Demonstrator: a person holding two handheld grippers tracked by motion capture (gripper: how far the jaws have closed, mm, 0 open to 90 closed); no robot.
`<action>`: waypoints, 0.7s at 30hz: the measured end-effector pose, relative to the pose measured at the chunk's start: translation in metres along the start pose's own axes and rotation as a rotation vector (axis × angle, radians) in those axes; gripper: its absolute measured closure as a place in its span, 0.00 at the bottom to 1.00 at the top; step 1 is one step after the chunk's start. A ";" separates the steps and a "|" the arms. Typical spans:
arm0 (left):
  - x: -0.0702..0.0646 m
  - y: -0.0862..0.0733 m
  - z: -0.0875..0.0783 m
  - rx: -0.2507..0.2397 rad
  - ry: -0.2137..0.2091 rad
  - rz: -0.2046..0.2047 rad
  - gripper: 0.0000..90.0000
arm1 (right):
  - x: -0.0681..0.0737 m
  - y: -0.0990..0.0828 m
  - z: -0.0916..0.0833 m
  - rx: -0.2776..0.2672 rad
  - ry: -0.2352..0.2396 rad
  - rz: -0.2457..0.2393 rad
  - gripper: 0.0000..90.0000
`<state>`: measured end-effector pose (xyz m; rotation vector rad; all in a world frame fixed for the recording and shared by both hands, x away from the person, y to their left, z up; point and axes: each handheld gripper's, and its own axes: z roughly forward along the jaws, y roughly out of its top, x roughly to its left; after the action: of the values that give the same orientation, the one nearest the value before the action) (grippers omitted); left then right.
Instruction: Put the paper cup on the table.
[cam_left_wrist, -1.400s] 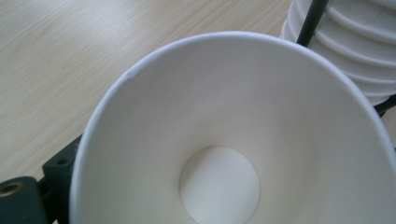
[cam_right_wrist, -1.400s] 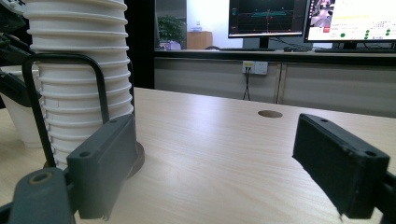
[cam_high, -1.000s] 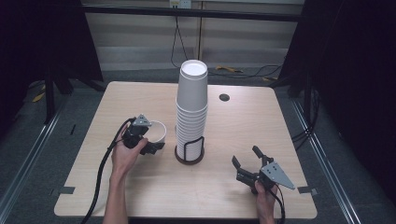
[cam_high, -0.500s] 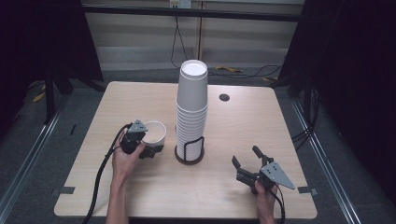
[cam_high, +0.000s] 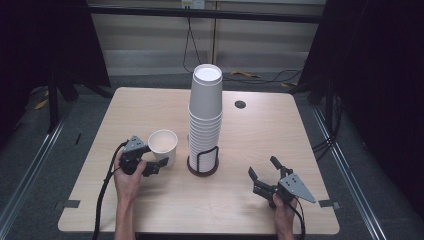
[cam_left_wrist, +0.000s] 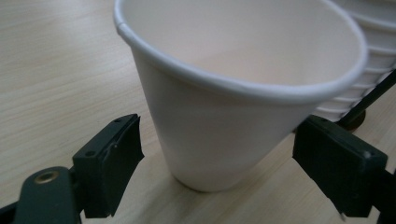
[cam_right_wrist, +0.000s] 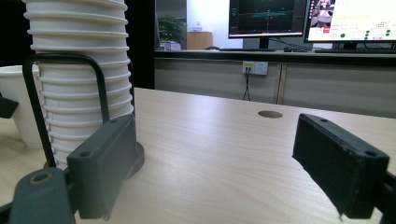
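Even overhead light, bench (cam_high: 150, 115) bright, surroundings near black. Soft short shadows under each tool. Left tool (cam_left_wrist: 219, 154) view: cup (cam_left_wrist: 224, 93) rim soft-focus. Right tool (cam_right_wrist: 224, 163) view: jaws blurred, monitors (cam_right_wrist: 308, 18) blown out.

I can read no text, brand or number anywhere. From the right tongs' (cam_right_wrist: 224, 172) camera, two monitors (cam_right_wrist: 266, 18) stand far beyond the tongs, past the bench (cam_right_wrist: 224, 140) edge. The left one carries a dark screen with coloured graph lines, and the right one (cam_right_wrist: 350, 21) a bright page with lines of writing and green dots, but every character is too small and blurred for me to make out. The paper cup (cam_left_wrist: 210, 126) between the left tongs (cam_left_wrist: 233, 163) is plain white, with no print on the side I see. The cup stack (cam_high: 205, 120) off to the side of those tongs bears no marking I can read.
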<state>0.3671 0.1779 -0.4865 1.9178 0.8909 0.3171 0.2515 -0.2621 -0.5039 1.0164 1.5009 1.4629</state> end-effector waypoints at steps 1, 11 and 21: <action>-0.002 -0.001 -0.002 -0.011 0.002 -0.002 0.17 | 0.000 0.000 0.000 0.000 0.000 0.000 0.15; -0.026 -0.004 -0.017 -0.104 0.013 0.018 0.17 | 0.000 0.000 0.000 0.000 0.000 0.000 0.15; -0.045 -0.018 -0.030 -0.208 0.024 -0.001 0.17 | 0.000 0.000 0.000 0.000 0.000 0.000 0.15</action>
<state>0.3111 0.1713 -0.4808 1.7252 0.8406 0.4173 0.2515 -0.2621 -0.5039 1.0161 1.5009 1.4632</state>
